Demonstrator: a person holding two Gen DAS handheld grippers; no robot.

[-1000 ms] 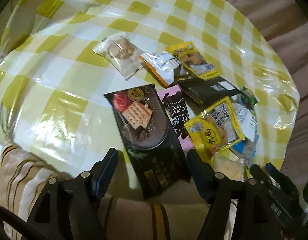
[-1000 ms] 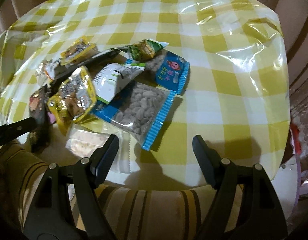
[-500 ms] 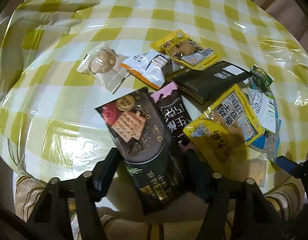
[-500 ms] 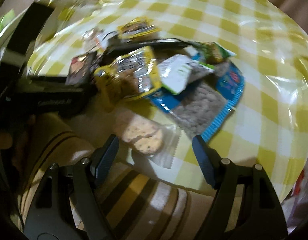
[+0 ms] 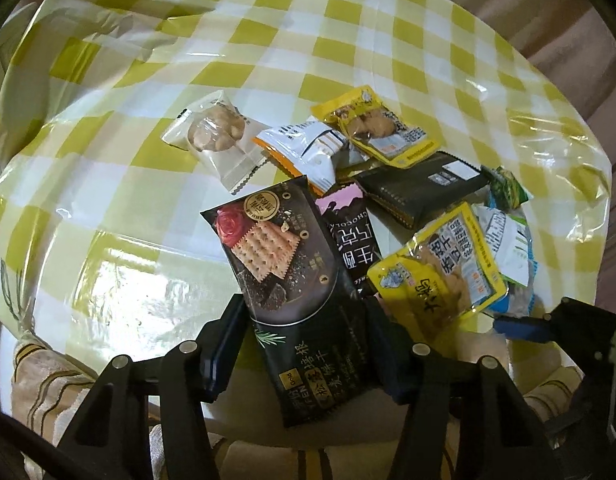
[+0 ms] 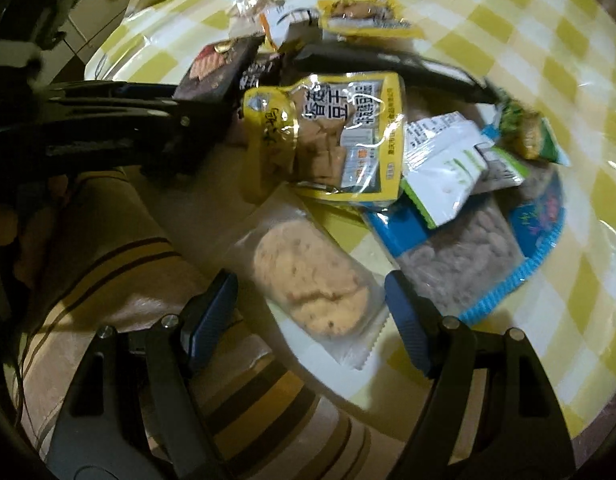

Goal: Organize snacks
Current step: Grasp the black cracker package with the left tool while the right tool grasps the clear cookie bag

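A round table [image 5: 148, 240] covered in a yellow-and-white checked cloth under clear plastic is carrying a loose heap of snack packets near its front edge. The left gripper [image 5: 304, 336] is straddling a long black cracker packet [image 5: 284, 272] with a rose and a square cracker printed on it. The packet's long axis is running from the table's near edge away toward the middle, tilted a little to the left at its far end, and its near end is hanging past the table rim over a striped cushion [image 5: 44, 392]. The jaws have just been closing around this packet; both pads are now sitting against its long edges, though whether they are pressing hard cannot be told. A second ago the same jaws were standing wider, with gaps on either side of the packet.

The right gripper [image 6: 310, 304] is hanging spread wide above a clear-wrapped biscuit packet [image 6: 308, 280], touching nothing. That packet is lying at the table's edge, its long axis slanting from upper left to lower right in the right wrist view. A second earlier these jaws were facing a blue-edged nut packet [image 6: 468, 264] instead; they have since swung across toward the left gripper.
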